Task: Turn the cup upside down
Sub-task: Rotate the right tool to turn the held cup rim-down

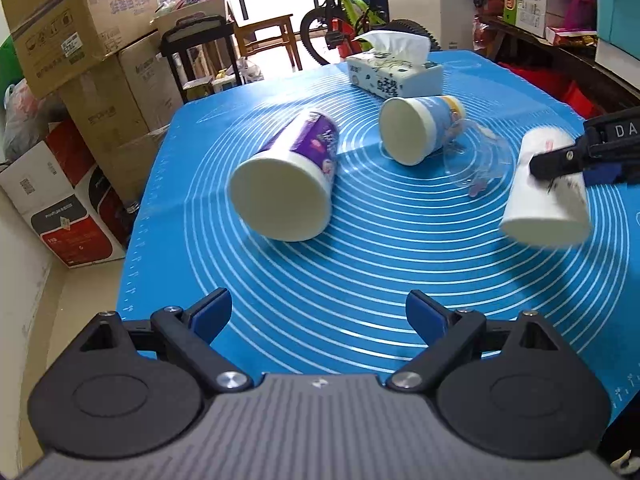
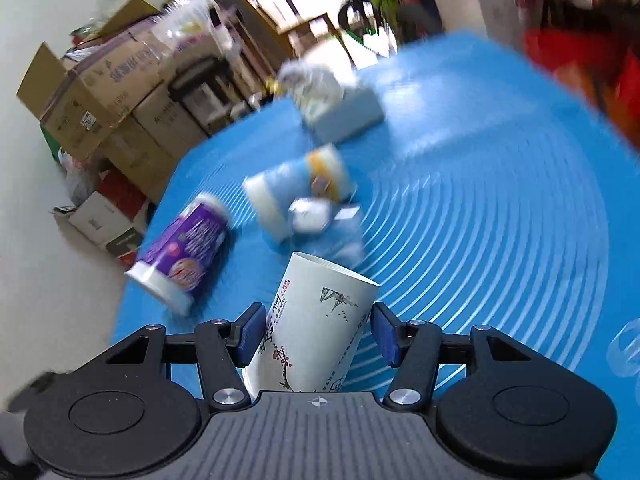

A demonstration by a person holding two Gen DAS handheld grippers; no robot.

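Right tongs (image 1: 560, 168) grip a white cup (image 1: 546, 196) tilted above the blue mat (image 1: 360, 272).

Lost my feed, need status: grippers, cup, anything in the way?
Left hand-held gripper open, empty. Right hand-held gripper shut on white cup, tilted above mat. Purple cup and blue cup lie nearby.

The white paper cup (image 1: 546, 188) (image 2: 316, 320), printed with red plum-blossom branches and black calligraphy, is tilted with its wide end lowest, raised just above the blue mat (image 1: 360, 280), right of the purple cup (image 1: 288, 178).
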